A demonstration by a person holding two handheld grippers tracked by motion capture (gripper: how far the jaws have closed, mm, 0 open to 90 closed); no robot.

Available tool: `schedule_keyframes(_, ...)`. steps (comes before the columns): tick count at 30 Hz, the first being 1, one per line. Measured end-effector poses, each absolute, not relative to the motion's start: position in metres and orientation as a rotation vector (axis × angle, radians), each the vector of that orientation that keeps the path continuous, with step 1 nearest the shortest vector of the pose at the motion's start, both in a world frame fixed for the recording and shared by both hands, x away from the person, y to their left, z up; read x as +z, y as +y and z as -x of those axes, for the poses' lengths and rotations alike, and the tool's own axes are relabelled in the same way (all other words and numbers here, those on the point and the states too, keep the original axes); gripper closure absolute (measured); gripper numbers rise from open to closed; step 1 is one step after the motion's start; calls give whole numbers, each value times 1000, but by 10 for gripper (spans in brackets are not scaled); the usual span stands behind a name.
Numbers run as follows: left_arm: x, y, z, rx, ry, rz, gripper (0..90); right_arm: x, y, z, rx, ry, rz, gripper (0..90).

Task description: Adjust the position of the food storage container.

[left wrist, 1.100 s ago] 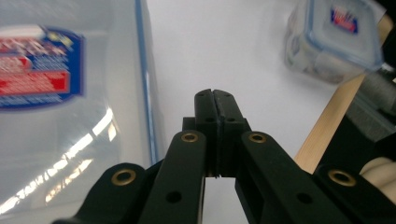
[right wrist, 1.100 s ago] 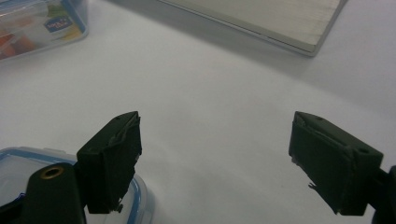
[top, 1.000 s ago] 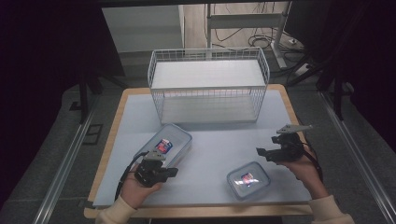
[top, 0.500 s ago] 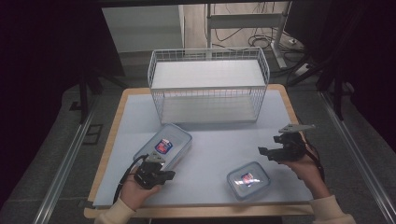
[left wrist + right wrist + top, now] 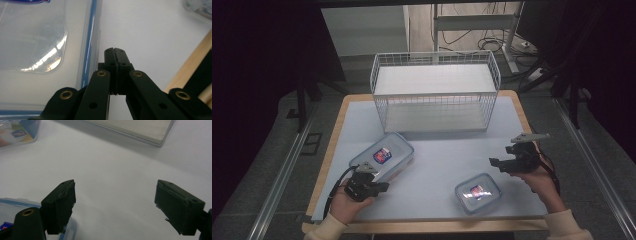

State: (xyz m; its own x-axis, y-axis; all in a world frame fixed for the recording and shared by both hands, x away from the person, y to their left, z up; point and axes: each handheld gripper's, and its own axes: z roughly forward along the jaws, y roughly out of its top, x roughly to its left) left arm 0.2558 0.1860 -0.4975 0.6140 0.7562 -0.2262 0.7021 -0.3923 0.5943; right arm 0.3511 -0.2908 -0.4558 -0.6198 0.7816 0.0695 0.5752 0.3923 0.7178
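2 lidded containers are lying on the pale table (image 5: 437,155), the larger container (image 5: 384,156) near-left and the smaller container (image 5: 478,192) near-right, and neither is sitting in the wire basket (image 5: 435,90) at the far side yet, so the work is looking barely begun. The left gripper (image 5: 115,51) is sitting fully closed on nothing, just beside the larger container's blue-edged lid, while the right gripper (image 5: 113,205) is hanging wide open and empty just beyond the smaller one. Dark surroundings and cables are framing the table.

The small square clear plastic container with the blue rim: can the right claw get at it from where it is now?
Probably yes: the right claw stands open just beside the small container, with bare tabletop between them.
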Motion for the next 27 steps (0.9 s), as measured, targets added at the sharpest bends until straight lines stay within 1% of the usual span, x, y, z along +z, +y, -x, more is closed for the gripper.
schedule_keyframes(8, -502, 224, -263, 136, 1246, -2112, 900, -456, -292, -352, 1048, 2376, -1197, 167)
schedule_keyframes(18, -509, 257, -280, 178, 1345, -2062, 900, -458, -292, -353, 1037, 2379, -1200, 167)
schedule_keyframes(20, -510, 263, -284, 150, 1356, -2026, 900, -459, -291, -353, 1032, 2381, -1206, 167)
schedule_keyframes(27, -509, 271, -288, 146, 1369, -1989, 900, -461, -289, -353, 1019, 2391, -1201, 167)
